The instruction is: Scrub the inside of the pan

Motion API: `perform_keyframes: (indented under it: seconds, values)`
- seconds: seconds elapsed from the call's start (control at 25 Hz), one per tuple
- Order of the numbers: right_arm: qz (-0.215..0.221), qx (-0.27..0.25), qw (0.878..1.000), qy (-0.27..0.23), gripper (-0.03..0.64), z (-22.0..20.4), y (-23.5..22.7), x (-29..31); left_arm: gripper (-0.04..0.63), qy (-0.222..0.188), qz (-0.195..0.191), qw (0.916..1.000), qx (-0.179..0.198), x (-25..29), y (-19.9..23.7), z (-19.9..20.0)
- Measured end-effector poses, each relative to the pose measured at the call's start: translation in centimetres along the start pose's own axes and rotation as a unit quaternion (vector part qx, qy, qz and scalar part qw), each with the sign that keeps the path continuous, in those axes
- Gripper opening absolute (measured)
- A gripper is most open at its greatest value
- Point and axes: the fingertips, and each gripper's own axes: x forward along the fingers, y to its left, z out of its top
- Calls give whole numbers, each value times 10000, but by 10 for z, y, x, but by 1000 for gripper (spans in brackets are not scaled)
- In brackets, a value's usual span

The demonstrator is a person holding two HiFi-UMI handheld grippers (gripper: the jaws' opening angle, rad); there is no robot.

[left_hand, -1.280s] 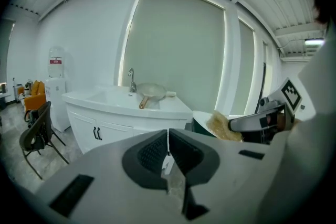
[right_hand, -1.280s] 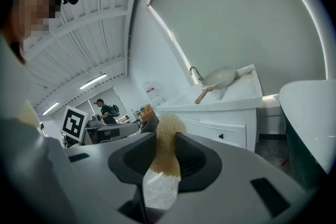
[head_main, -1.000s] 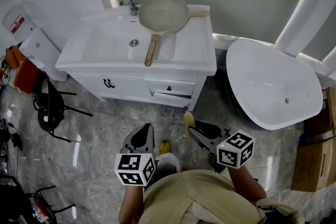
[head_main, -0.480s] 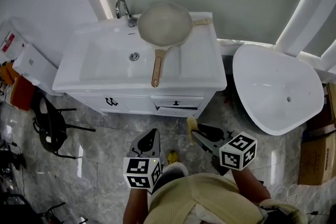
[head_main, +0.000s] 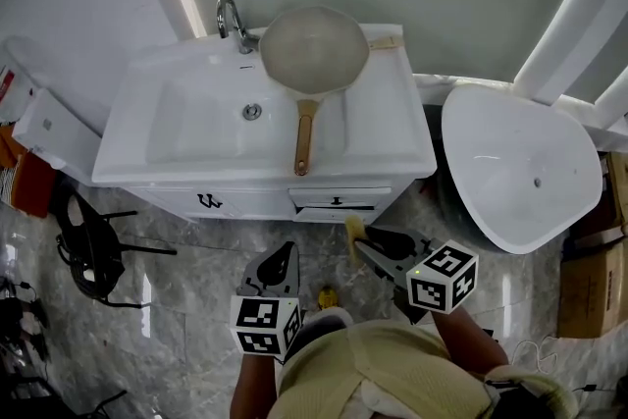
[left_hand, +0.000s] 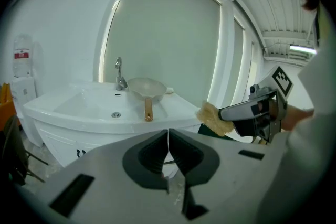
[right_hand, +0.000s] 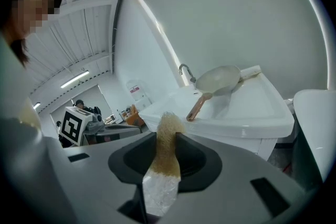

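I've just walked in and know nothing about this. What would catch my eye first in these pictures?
A pale round pan with a wooden handle lies on the white washbasin cabinet, beside the tap. Nearer the camera, a person holds two grippers with marker cubes: the right gripper clamps a yellowish scrubbing sponge, and the left gripper is shut and empty. A big white tub stands at the right.
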Motion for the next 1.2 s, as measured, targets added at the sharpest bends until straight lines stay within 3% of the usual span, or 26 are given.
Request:
perform_keyframes:
  seconds: [0.56, 1.0, 1.2]
  values:
    - [-224, -109, 9996, -150, 123, 30, -9, 31, 60, 61, -151, 9999, -30, 16, 31, 6]
    - [-295, -220, 9978, -554, 123, 94, -74, 59, 61, -27, 155, 9998, 80, 80, 62, 46]
    - [-254, -297, 9979, -523, 123, 125, -111, 72, 61, 96, 95, 9995, 295, 128, 61, 70]
